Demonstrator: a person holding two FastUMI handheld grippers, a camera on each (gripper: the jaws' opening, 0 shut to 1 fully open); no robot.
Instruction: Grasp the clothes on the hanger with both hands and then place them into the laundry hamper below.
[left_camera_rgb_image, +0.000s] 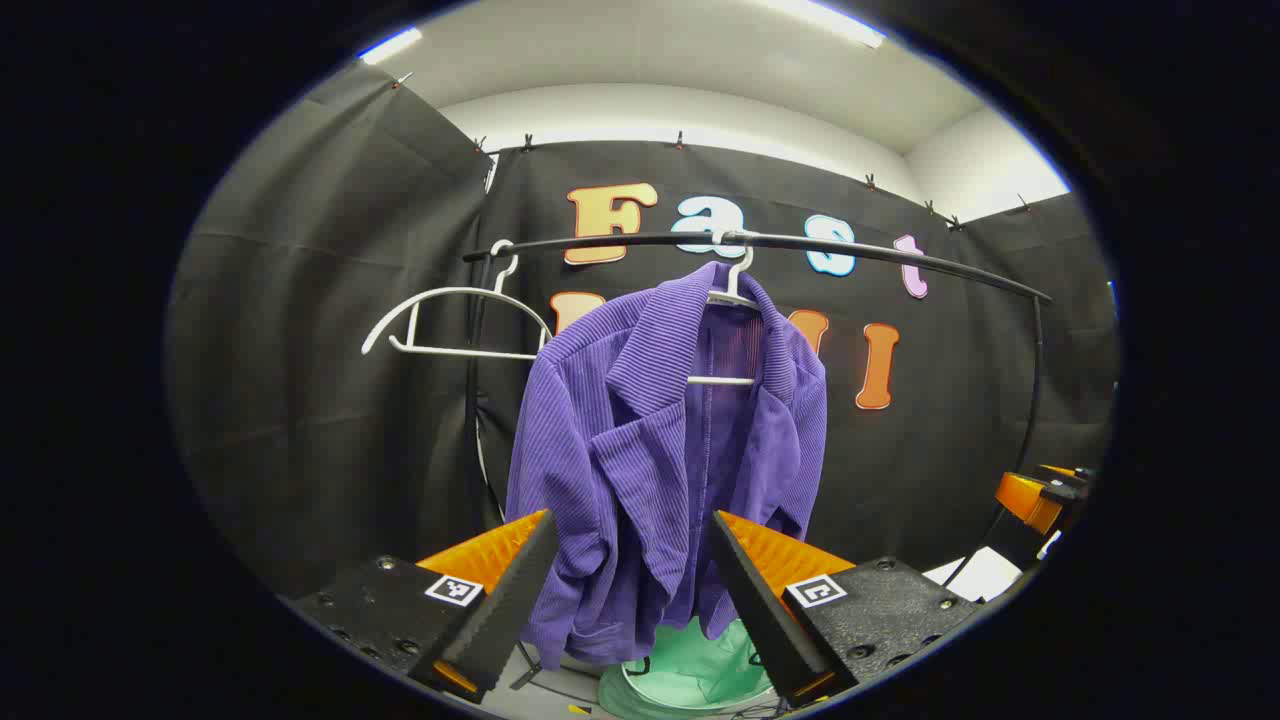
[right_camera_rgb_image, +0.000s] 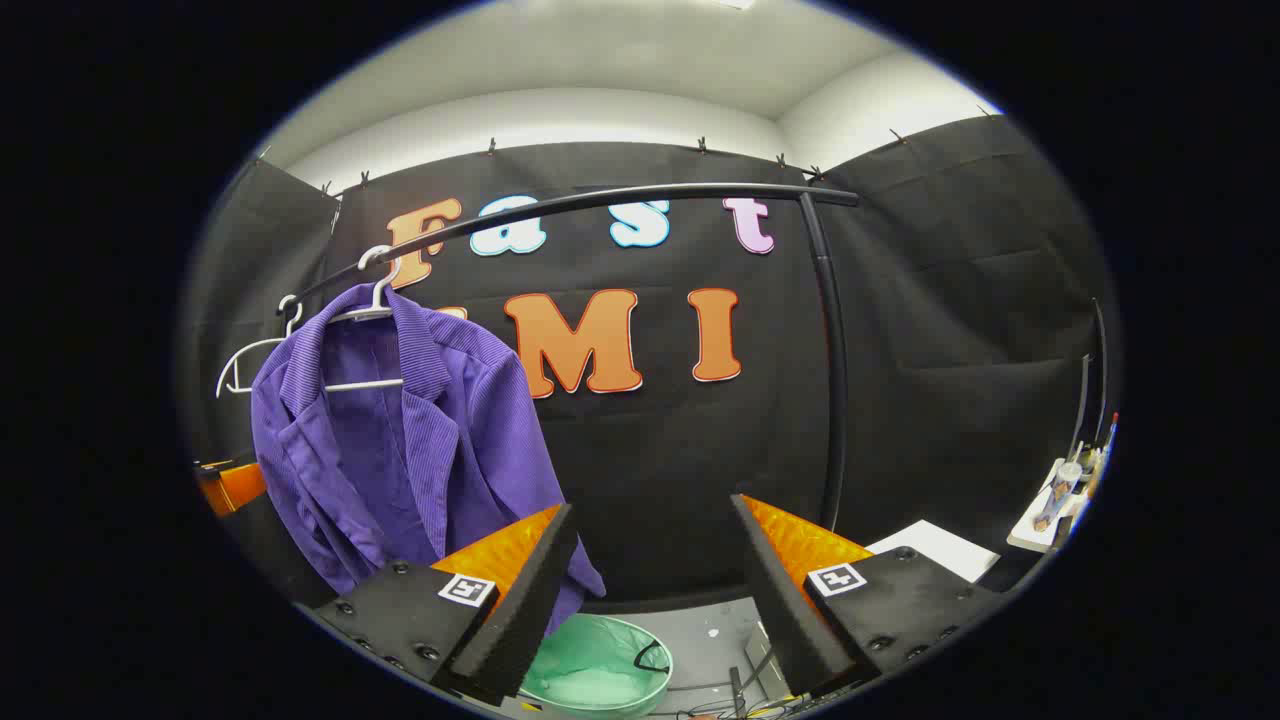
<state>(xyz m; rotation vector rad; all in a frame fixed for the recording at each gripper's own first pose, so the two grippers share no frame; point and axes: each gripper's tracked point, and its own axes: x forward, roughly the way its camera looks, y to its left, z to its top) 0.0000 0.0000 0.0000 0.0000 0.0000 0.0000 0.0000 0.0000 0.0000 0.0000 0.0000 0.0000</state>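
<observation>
While the purple ribbed corduroy jacket hangs on its white plastic hanger from the curved black metal rail, the left tongs sit in front of it with both black foam-faced fingers spread wide, gripping nothing, the jacket's lower half framed in the gap between them in the left gripper view. Beside the jacket on the same rail hangs a second, bare white plastic hanger, near the rail's end. Below the jacket's hem sits the round mint-green laundry hamper, its mouth partly covered by the cloth above. Over in the right gripper view, the right tongs are just as wide open and hold nothing, aimed at the black wall cloth well to one side of the jacket. Here the hamper shows low between the fingers, under the jacket's trailing edge. An orange part of the right tongs peeks in at the edge of the left gripper view.
</observation>
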